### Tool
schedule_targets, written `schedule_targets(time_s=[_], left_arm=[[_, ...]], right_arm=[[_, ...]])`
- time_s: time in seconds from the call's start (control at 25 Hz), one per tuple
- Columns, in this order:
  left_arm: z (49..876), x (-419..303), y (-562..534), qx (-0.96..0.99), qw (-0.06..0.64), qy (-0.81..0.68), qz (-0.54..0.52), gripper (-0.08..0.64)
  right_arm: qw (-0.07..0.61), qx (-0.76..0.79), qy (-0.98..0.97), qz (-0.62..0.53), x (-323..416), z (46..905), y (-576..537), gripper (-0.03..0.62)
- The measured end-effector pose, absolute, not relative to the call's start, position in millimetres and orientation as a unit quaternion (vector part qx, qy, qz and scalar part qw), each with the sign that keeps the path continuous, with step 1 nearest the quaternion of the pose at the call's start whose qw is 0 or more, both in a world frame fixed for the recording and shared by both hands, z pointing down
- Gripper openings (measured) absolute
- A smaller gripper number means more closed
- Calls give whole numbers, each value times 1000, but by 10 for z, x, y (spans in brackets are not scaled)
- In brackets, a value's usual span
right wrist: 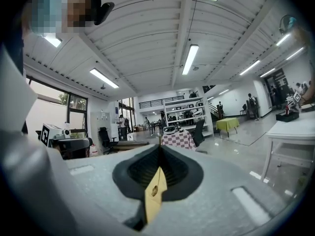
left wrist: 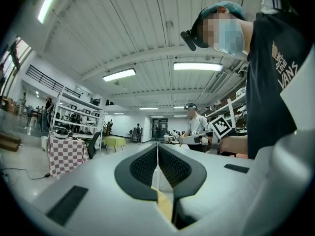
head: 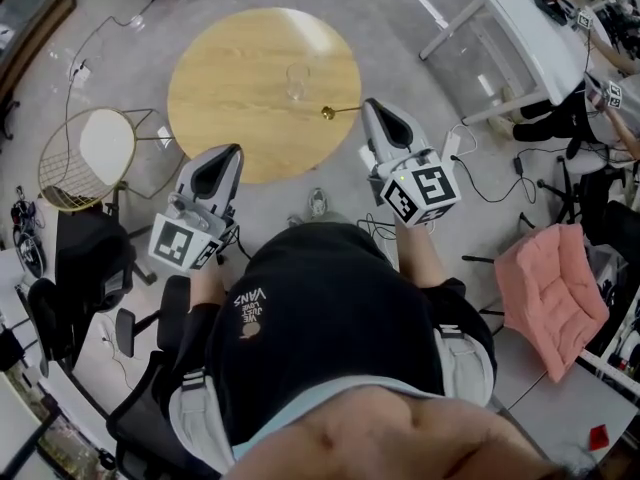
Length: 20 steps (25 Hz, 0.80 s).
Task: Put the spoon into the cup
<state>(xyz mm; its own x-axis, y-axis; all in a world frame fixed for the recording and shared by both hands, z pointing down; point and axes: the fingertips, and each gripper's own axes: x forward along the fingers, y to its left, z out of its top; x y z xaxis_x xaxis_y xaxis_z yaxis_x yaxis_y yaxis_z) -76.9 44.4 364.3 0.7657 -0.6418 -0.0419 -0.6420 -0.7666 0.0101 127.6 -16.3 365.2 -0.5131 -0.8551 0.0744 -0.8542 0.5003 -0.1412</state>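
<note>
A clear glass cup [head: 298, 81] stands upright near the middle of the round wooden table [head: 220, 78]. My right gripper [head: 368, 106] is shut on the handle of a gold spoon [head: 340, 111]. The spoon sticks out to the left over the table, its bowl a little right of and nearer than the cup. In the right gripper view the gold handle end [right wrist: 154, 192] shows between the closed jaws of the right gripper [right wrist: 160, 146]. My left gripper [head: 236, 150] hovers at the table's near left edge. In the left gripper view, the left gripper [left wrist: 157, 145] points up into the room, jaws together, holding nothing.
A gold wire basket [head: 85, 158] stands left of the table, with black office chairs [head: 90, 258] nearer. A white desk [head: 535, 33] is at the upper right, a pink cushioned seat [head: 550, 293] at the right. Cables [head: 490, 183] lie on the floor.
</note>
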Motion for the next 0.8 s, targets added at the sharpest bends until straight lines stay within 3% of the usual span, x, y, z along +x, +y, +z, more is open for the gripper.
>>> schedule_targets(time_s=[0.8], left_arm=[[3783,-443,-262,-934,-1,357,18,2]], right_arm=[[-4,-461,883,-86,1480,3815,-863,-2]])
